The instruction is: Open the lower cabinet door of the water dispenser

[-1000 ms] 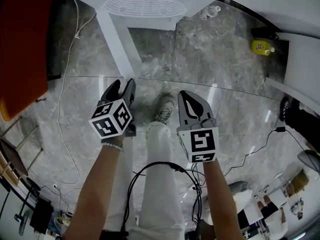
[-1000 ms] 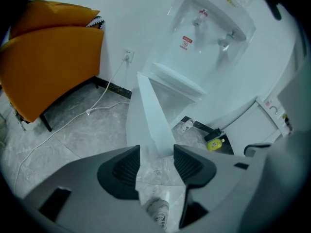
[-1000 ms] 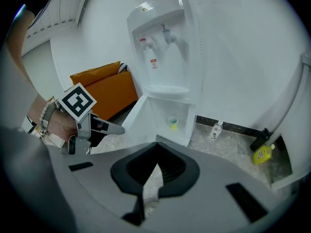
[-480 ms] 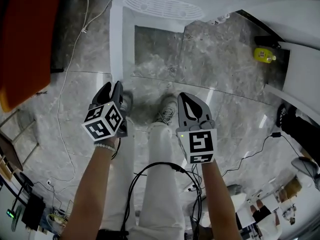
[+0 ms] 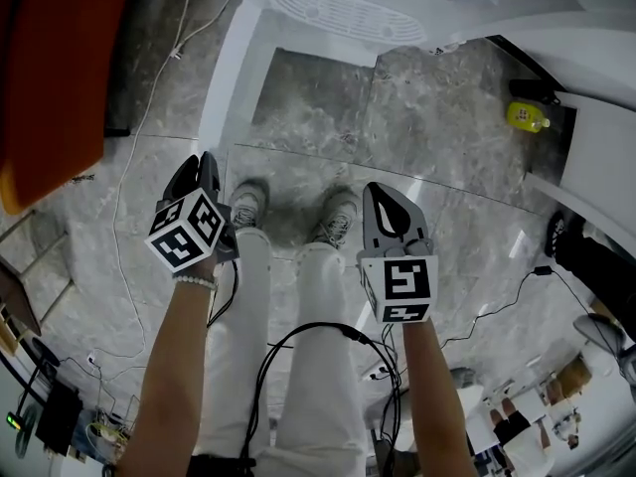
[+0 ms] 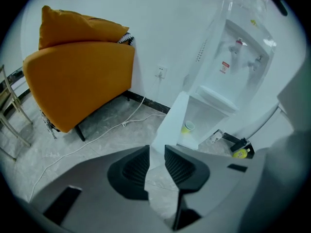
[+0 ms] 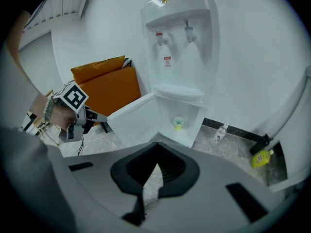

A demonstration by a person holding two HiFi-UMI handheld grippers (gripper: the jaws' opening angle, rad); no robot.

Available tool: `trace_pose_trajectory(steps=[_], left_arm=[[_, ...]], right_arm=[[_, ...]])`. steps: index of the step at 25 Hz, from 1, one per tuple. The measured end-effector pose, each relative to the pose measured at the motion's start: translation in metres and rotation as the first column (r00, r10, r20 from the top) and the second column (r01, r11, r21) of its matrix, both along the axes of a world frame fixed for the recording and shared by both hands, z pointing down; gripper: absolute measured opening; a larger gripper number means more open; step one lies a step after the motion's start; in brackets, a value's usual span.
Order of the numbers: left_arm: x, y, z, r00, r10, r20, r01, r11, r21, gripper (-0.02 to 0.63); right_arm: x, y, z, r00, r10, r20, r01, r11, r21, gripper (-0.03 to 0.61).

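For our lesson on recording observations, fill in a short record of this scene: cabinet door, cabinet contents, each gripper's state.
water dispenser: white, standing upright
lower cabinet door: open, swung out leftward in the right gripper view
inside cabinet: one small cup
left gripper: jaws slightly apart, just been closing, nothing between them
right gripper: shut, empty
contact with door: neither gripper touches it

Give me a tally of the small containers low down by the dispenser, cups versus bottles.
Cups: 1, the yellow-green cup inside the open lower cabinet.
Bottles: 2, a small clear bottle and a yellow bottle, both on the floor.
Total: 3.
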State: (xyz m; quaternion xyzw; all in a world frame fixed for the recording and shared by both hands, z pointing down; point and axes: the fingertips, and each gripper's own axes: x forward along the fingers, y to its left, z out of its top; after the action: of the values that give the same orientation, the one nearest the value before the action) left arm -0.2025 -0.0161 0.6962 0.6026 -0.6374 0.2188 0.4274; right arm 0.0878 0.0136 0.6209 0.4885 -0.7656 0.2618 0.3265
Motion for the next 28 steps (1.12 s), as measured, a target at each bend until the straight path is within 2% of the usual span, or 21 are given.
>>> trace_pose_trajectory(steps=[10,17,22,28], left_arm=[[-0.049,-0.027,-0.003,0.996,0.004,0.089,-0.007,0.999,0.034,0.074],[-0.069,-0.044,-0.002,0.993,0.017,0.114,-0.024,0.998,0.062,0.044],[-0.074,-0.048,-0.003,0.994,0.036,0.103,-0.045,0.996,0.082,0.031],[-0.059,-0.047,-0.017,0.993,0.092,0.071,-0.099,0.990,0.096,0.026]], right_arm=[[-0.005,-0.007,0.000,0.999,0.045,-0.003,-0.045,0.999,-0.003,0.005],[-0.014,-0.007,0.004,0.995,0.099,0.005,-0.099,0.995,-0.014,0.005],[-0.021,-0.005,0.006,0.995,0.104,-0.001,-0.104,0.994,-0.018,0.005],[-0.026,-0.008,0.001,0.992,0.125,-0.003,-0.125,0.992,-0.020,0.005]])
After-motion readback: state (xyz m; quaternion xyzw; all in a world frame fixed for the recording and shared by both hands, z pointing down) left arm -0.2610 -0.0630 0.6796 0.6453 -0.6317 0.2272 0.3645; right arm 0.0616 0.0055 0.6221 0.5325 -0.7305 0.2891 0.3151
